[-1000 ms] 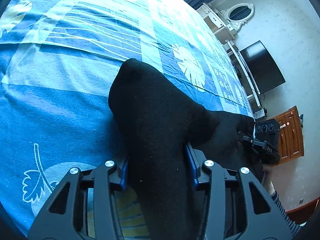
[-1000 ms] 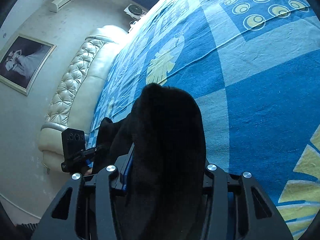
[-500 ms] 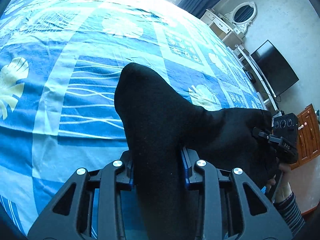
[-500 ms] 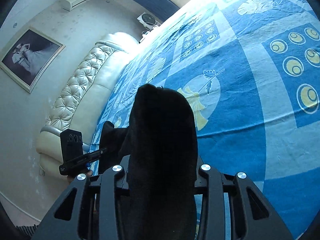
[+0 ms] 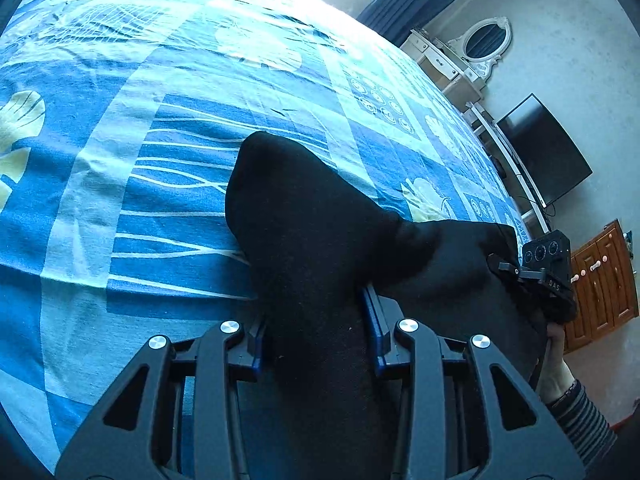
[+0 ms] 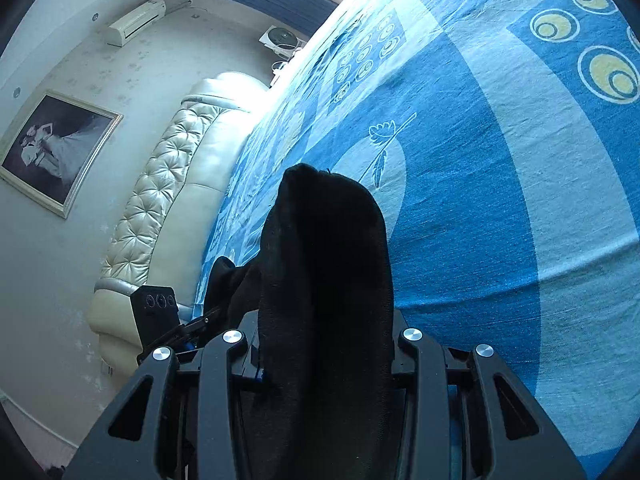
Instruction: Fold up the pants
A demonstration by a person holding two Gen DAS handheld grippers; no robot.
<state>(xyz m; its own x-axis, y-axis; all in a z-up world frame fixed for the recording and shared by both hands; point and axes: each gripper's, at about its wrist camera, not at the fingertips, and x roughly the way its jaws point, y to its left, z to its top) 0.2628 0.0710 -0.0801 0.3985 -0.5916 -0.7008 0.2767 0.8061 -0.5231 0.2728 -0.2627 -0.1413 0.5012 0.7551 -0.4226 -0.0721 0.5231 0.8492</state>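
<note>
The left hand-held gripper (image 5: 316,334) is clamped on a bunch of the black pants (image 5: 320,232), held above the blue patterned bed (image 5: 120,160). The right hand-held gripper (image 6: 326,354) is clamped on another bunch of the same pants; cloth stretches between the two and blocks most of each forward view. Beyond the bed: a tufted headboard (image 6: 160,184), framed picture (image 6: 52,152), air conditioner (image 6: 136,22), dresser with oval mirror (image 5: 486,38), television (image 5: 544,152) and wooden cabinet (image 5: 600,280).
</note>
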